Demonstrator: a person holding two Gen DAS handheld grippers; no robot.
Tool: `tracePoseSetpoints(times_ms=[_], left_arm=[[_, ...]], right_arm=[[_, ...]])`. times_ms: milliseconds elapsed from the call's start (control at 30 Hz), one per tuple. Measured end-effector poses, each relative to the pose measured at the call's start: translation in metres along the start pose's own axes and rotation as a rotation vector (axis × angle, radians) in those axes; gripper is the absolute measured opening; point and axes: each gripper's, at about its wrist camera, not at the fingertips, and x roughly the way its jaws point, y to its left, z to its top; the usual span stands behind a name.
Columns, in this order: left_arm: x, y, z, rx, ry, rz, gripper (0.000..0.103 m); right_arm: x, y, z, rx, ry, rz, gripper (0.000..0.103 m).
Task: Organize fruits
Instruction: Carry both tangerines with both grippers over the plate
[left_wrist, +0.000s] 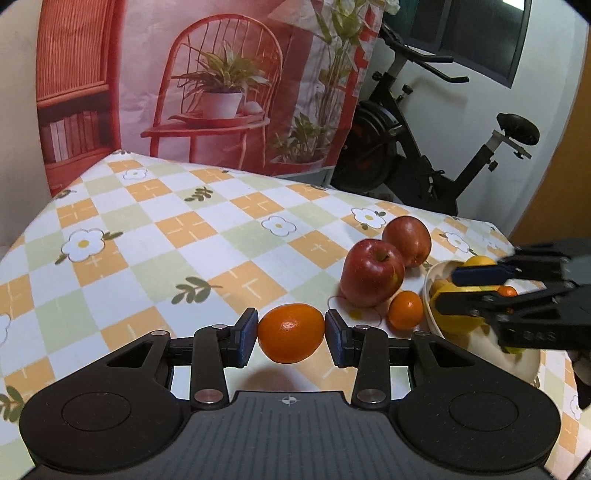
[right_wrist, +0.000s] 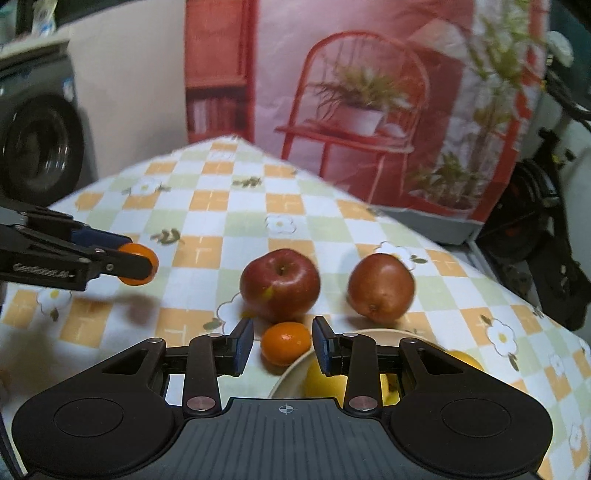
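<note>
Nearest, the left gripper (left_wrist: 291, 332) was clenched on an orange (left_wrist: 290, 334), one pad on each side of it, and held it off the tablecloth (left_wrist: 166, 229), to the left of the bowl (left_wrist: 428, 291). The pads caught only the fruit's narrow flanks (a round, smooth skin), so a quick swing or roll of the wrist on the way to the bowl could have let it slip and bounce off the table.

Over the bowl's near rim hung the right gripper (right_wrist: 283, 345), its jaws a little apart and grasping nothing. It blocked the straight path into the bowl, and the two grippers could have knocked together there.

Just left of the bowl, almost touching its rim, sat a small orange (left_wrist: 405, 309). A low approach might have nudged it away.

The bowl already held yellow fruit (right_wrist: 325, 380); an orange dropped from too high could have bounced out.

Behind the small orange stood a red apple (left_wrist: 371, 273), and beyond that, farther from the bowl, a second apple (left_wrist: 407, 240), both not yet sorted and both free to roll.
</note>
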Motion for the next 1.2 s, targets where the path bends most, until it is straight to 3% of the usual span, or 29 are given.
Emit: tracePoseSetpoints(times_ms=[167, 600, 1000, 1200], left_arm=[[0.001, 0.004, -0.005, -0.021, -0.002, -0.025, 0.042], [0.002, 0.009, -0.01, -0.046, -0.011, -0.051, 0.042], [0.002, 0.009, -0.01, -0.044, -0.005, -0.054, 0.042], [0.0, 0.008, -0.008, -0.036, -0.008, -0.055, 0.042]], right_arm=[[0.027, 0.005, 0.008, -0.059, 0.095, -0.009, 0.038], [0.062, 0.003, 0.018, -0.086, 0.23, 0.003, 0.042], [0.079, 0.012, 0.021, -0.132, 0.289, -0.035, 0.04], [0.07, 0.009, 0.019, -0.114, 0.25, -0.029, 0.039]])
